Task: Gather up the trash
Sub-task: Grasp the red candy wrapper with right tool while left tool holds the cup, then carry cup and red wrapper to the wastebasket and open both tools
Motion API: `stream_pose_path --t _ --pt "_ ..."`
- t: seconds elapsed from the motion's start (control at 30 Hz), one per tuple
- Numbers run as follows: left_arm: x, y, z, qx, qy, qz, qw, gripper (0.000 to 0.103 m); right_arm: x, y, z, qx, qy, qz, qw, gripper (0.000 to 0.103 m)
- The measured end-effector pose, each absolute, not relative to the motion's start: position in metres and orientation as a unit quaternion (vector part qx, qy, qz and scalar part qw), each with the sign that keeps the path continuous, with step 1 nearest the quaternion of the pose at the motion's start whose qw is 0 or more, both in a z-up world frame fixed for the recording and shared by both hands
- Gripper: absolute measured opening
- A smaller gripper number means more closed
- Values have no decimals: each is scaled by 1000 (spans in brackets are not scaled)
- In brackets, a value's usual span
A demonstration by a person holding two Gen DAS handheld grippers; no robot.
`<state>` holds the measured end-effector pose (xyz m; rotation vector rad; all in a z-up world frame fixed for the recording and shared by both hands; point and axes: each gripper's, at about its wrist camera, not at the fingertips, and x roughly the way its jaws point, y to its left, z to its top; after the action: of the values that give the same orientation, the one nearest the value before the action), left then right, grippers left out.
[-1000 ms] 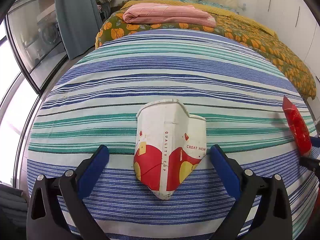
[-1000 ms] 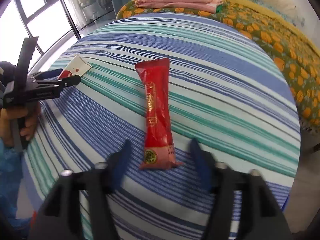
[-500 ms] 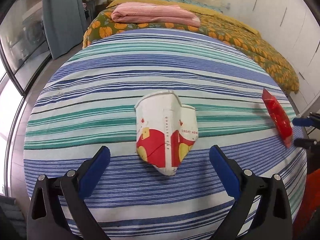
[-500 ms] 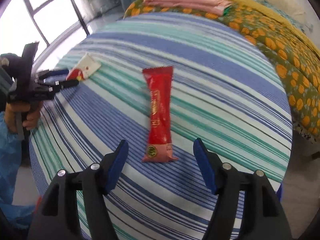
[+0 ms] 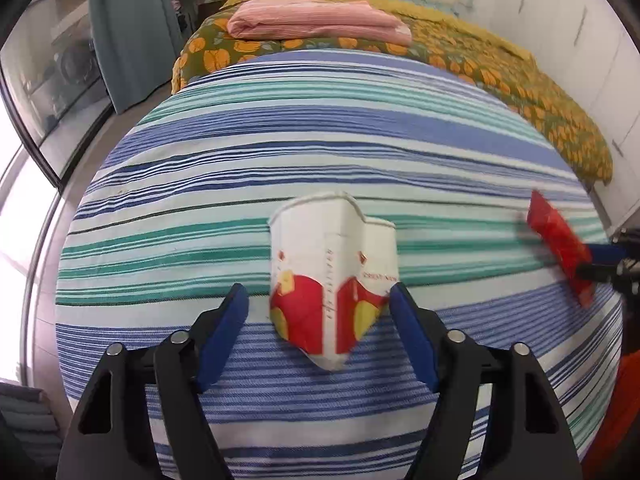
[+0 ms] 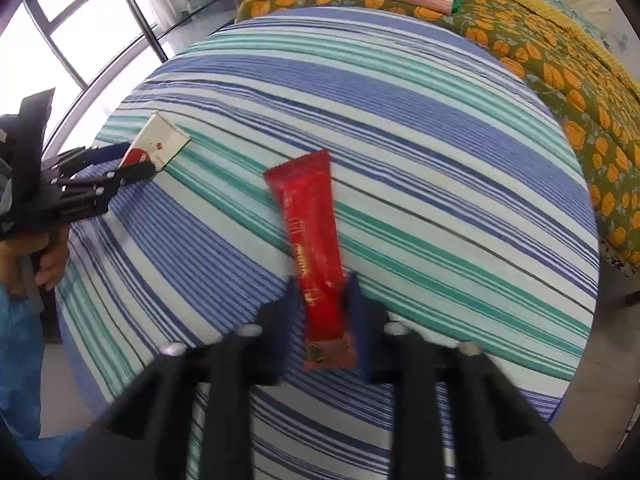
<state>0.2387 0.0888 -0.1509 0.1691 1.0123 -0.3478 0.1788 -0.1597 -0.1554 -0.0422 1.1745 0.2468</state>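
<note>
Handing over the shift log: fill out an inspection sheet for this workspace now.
Surface: blue, teal and white striped cloth over the table.
Job's things: crushed white-and-red paper cup lying flat; long red foil snack wrapper, its near end pinched.
Clutter: nothing seen.
Grippers: left gripper straddles the cup, jaws closing, right pad at the cup's edge, left pad apart; right gripper shut on the wrapper.
Cables: nothing seen.
Surroundings: bed with orange-flowered green bedspread, folded pink blanket, teal curtain, windows.
</note>
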Motion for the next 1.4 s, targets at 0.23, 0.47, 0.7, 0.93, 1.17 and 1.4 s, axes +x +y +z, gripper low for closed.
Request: stream_pose_path --t 0.23,0.47,0.7,0.93,1.17,1.4 --pt "234 85 -147 71 476 -167 861 25 158 -175 -138 19 524 118 843 13" --pt "209 70 -132 65 456 -191 867 19 128 -197 -126 58 501 130 854 13" --pt "162 14 -106 73 435 -252 861 19 88 -249 -117 129 473 120 863 13" --pt "112 -77 -89 73 421 -353 832 19 22 -355 -112 171 443 29 880 13" --pt "61 -207 -85 82 422 -457 779 19 -19 -454 -137 207 441 -71 871 13" --pt "29 -341 -128 143 435 -480 749 20 -32 -521 -186 248 449 -110 851 13"
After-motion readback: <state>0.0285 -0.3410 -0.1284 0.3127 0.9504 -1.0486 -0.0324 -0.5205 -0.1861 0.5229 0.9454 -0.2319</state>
